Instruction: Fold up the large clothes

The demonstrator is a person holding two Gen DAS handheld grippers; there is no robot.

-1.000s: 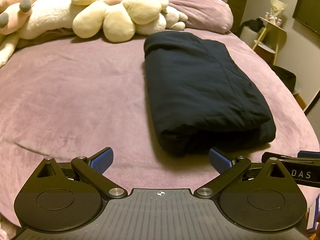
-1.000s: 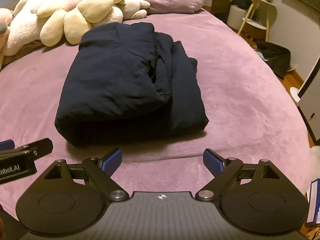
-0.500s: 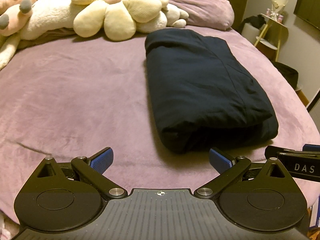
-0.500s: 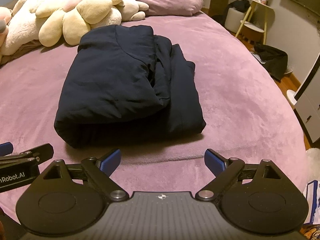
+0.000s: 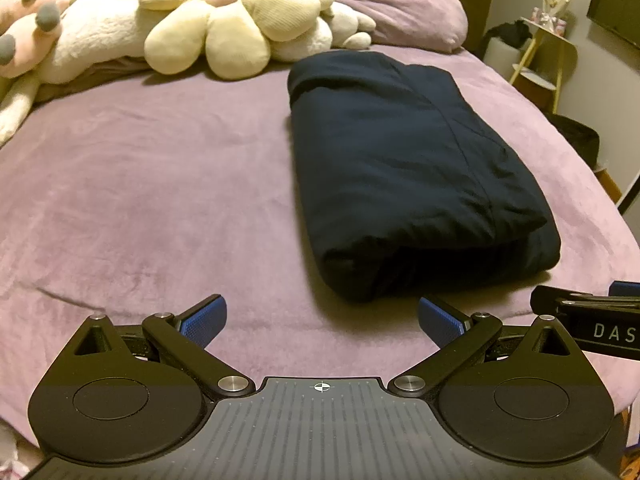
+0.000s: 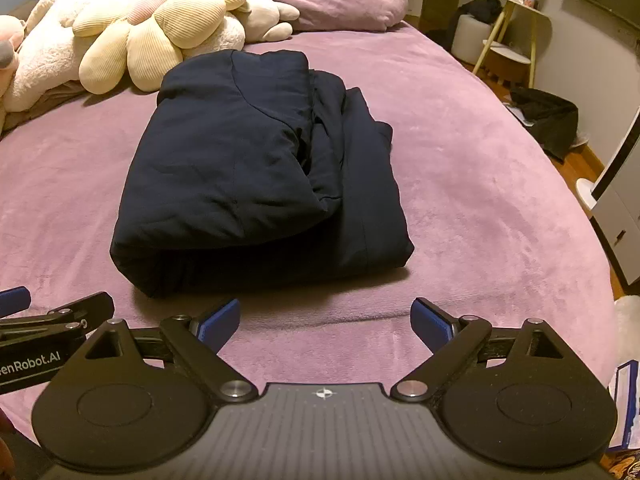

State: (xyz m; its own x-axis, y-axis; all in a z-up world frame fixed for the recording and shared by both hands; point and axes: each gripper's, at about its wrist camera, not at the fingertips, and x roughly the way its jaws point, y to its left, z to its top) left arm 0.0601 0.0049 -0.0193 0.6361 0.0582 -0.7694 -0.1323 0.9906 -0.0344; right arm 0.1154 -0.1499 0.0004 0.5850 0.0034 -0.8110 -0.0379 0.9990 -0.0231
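Observation:
A dark navy garment [image 5: 408,168] lies folded into a thick rectangular bundle on the purple bed [image 5: 160,184]; it also shows in the right wrist view [image 6: 256,168], with layered edges along its right side. My left gripper [image 5: 322,318] is open and empty, held just short of the bundle's near left corner. My right gripper [image 6: 326,320] is open and empty, just short of the bundle's near edge. Each gripper shows at the edge of the other's view.
Cream and pink plush toys [image 5: 200,24] and a purple pillow [image 5: 404,12] lie at the head of the bed. A yellow-legged side table [image 6: 516,28] and a dark bag [image 6: 548,120] stand on the floor to the right.
Both grippers have drawn back slightly from the bundle and stay open. The garment has not moved.

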